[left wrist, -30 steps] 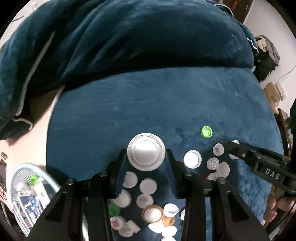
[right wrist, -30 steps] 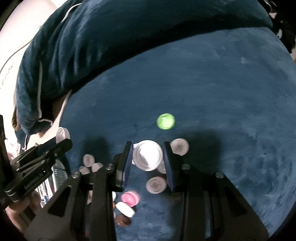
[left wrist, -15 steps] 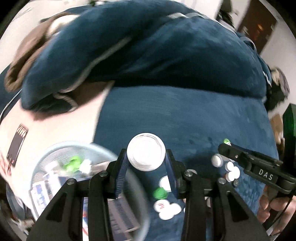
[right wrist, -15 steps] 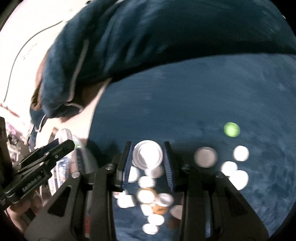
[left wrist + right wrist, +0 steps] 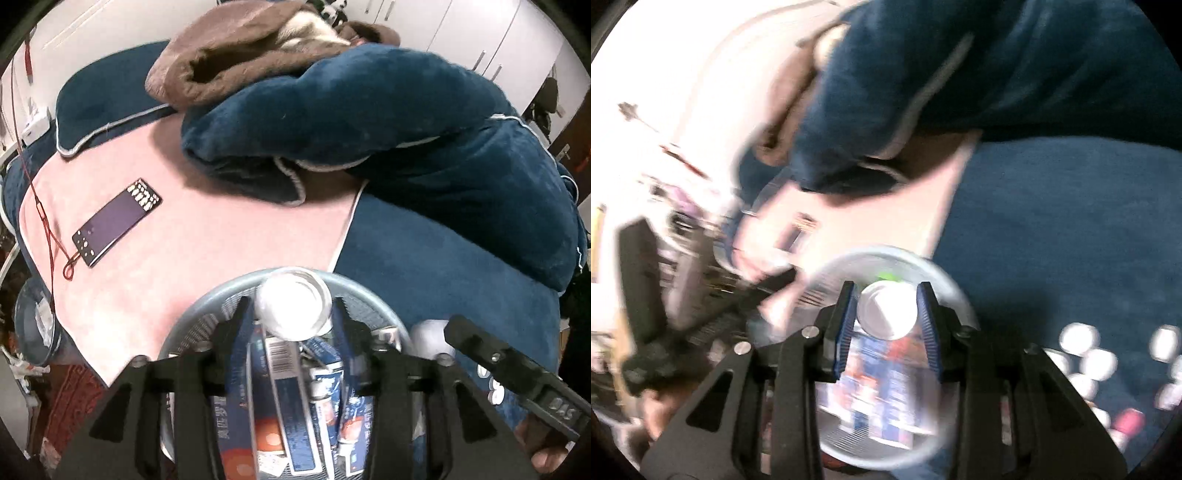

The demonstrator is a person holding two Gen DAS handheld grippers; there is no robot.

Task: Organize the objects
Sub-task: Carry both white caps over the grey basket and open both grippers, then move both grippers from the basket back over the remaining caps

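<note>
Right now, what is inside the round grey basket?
The basket holds blue printed boxes and tubes, standing packed together. Its bottom and lower contents are hidden by them, the lid and the left tool.

right wrist view smeared; basket (image 5: 945, 280) contents and caps (image 5: 1082, 338) unreadable blurs

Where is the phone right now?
In the left wrist view the phone lies flat at left on the pink sheet, up-left of the basket, with a red cord beside it.

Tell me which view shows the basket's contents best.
The left wrist view: the basket is sharp, with blue printed boxes and a barcode readable. The right wrist view shows the same basket motion-blurred, its contents only blue-and-red smears.
</note>
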